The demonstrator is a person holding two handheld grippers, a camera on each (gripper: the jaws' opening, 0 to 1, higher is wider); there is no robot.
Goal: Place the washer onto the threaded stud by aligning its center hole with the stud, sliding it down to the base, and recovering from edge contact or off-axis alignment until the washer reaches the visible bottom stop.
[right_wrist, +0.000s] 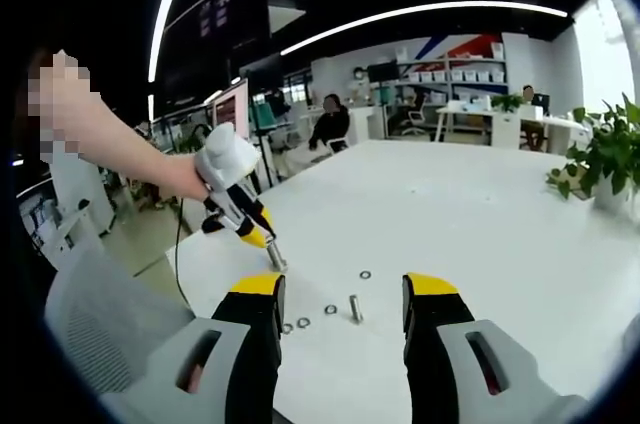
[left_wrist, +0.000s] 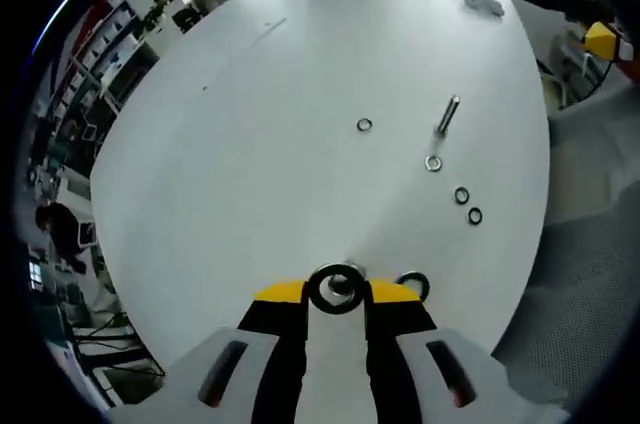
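Note:
My left gripper [left_wrist: 336, 292] is shut on a dark ring-shaped washer [left_wrist: 336, 288], held low over the white table [left_wrist: 260, 174]. The threaded stud [left_wrist: 447, 115] stands upright well ahead and to the right, apart from the washer. A loose washer [left_wrist: 433, 163] lies at its foot. In the right gripper view the left gripper [right_wrist: 275, 262], held by a person's hand, touches down left of the stud [right_wrist: 354, 308]. My right gripper [right_wrist: 345, 289] is open and holds nothing, hovering just short of the stud.
Spare washers lie loose: one [left_wrist: 364, 125] left of the stud, two [left_wrist: 461, 195] nearer the right edge, one [left_wrist: 413, 286] beside my left jaw. Potted plants [right_wrist: 605, 159] stand at the table's far end. A grey chair [right_wrist: 85, 314] stands at the table's left edge. People sit at desks behind.

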